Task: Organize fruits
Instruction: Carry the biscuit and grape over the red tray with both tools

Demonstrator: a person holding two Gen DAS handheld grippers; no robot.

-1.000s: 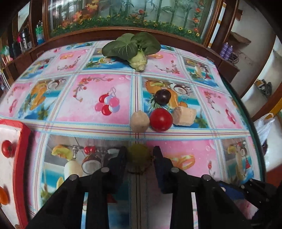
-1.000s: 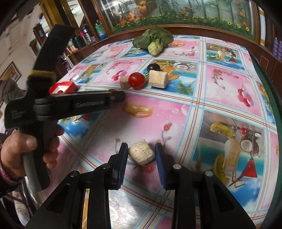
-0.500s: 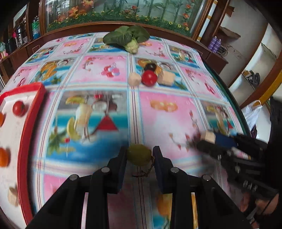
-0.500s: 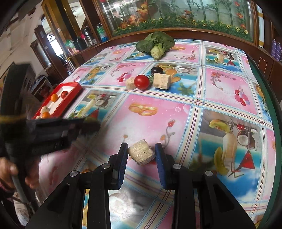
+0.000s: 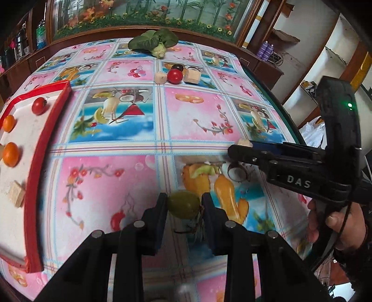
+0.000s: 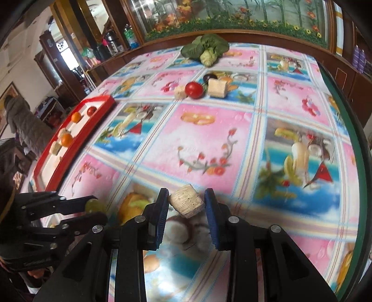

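My left gripper (image 5: 184,204) is shut on a green grape (image 5: 183,206), held above the near part of the table. My right gripper (image 6: 186,204) is shut on a pale ridged cylinder (image 6: 186,204), and it also shows at the right of the left wrist view (image 5: 241,146). A red-rimmed white tray (image 5: 37,144) at the left holds a small tomato (image 5: 39,106), two oranges (image 5: 10,151) and a tan block (image 5: 15,194). Far back lie a red tomato (image 5: 174,76), a dark plum (image 5: 178,67), a pale lump (image 5: 161,77) and a tan block (image 5: 193,74).
A leafy green vegetable (image 5: 156,44) lies at the far edge of the flowered tablecloth (image 5: 130,148). Wooden cabinets with glass fronts (image 6: 232,18) ring the table. A person in a grey coat (image 6: 22,123) stands far left. A hand (image 5: 337,223) grips the right tool.
The left gripper with the grape has pulled back toward the near edge and left, bringing the red tray into fuller view. The right gripper with the cylinder shifted slightly; the far fruits look more distant.
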